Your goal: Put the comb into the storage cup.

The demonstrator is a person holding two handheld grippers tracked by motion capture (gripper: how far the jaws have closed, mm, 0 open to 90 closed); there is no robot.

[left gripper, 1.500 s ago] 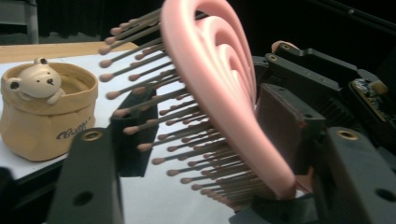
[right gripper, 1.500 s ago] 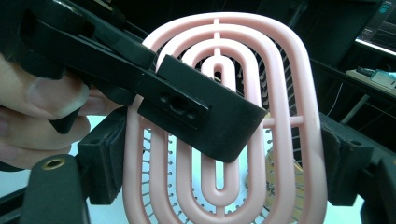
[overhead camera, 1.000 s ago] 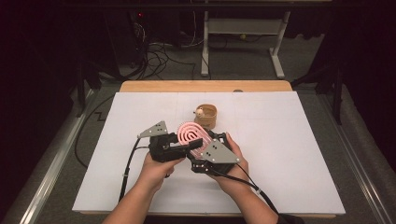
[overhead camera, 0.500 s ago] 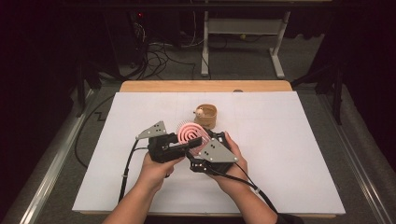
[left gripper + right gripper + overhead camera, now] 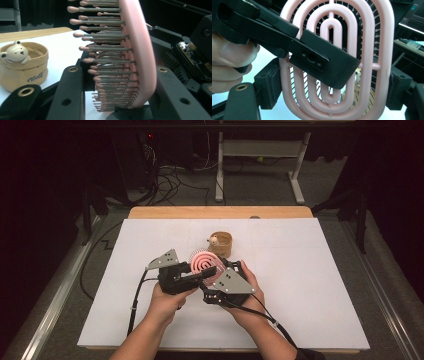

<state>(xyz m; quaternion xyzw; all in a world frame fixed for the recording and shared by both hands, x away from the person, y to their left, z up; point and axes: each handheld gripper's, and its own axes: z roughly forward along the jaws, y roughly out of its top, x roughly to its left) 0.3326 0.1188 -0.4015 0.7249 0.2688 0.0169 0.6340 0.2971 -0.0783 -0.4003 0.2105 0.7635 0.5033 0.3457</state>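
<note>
Little has changed since the earlier frames: both hands stay bunched just below the centre of the high view, with the pink brush head held between them.

Its oval, vented back faces the right claw, whose two jaws press the brush's long edges from either side, so it is clamped across its width and stands upright with the bristles pointing away. That grip seems meant to steady the brush in the air while the other claw works on it. The left claw has one jaw laid flat across the pink back and the other on the bristle side, so it brackets the head face to face; whether it truly pinches or only rests there, I cannot tell.

Both forearms come up from the bottom edge and converge, the left hand wrapped under its tool, the right hand cupping its own from the right.

Just above the brush in the high view sits a small tan cup with a bear figure on its rim, standing on the white desk.
</note>
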